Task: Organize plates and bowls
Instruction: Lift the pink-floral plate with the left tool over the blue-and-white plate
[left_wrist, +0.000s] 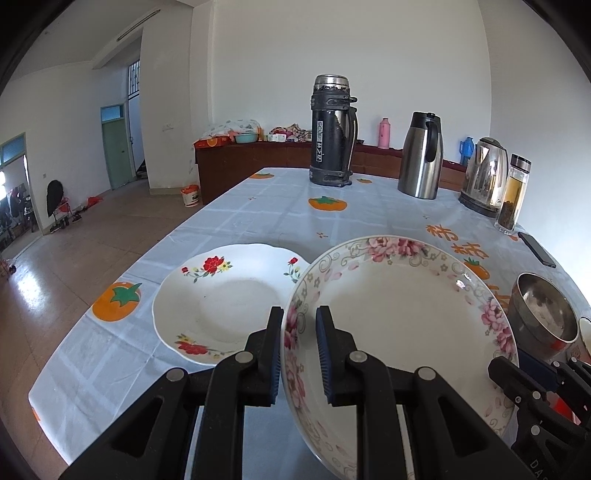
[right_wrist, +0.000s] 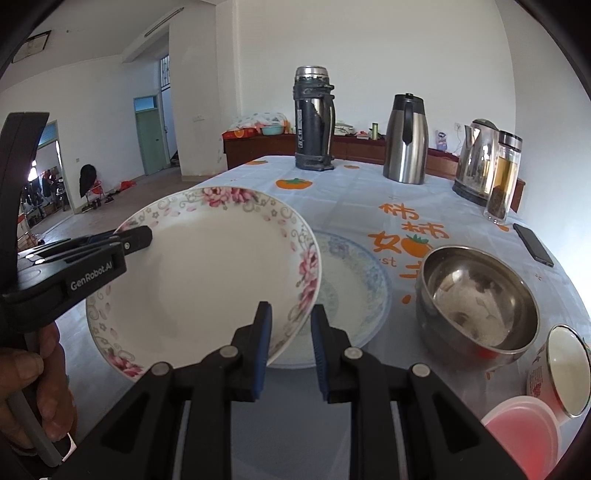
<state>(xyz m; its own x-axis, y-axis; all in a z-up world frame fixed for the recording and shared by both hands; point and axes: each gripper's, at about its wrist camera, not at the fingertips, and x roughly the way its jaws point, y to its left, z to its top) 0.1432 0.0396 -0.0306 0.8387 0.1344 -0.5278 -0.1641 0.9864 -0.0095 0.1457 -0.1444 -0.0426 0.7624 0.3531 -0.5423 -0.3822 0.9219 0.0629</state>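
A white plate with a pink flower border hangs tilted above the table, held from both sides. My left gripper is shut on its left rim; the right wrist view shows that gripper clamped there, a hand below it. My right gripper is shut on the plate's right rim and shows at the lower right of the left wrist view. A white plate with red flowers lies on the cloth to the left. A blue-patterned plate lies under the held plate's right edge.
A steel bowl stands to the right, with an enamel cup and a pink-lidded tub nearer. At the far side stand a dark thermos, a steel jug, a kettle, a tea bottle and a phone. The table's left edge drops to the floor.
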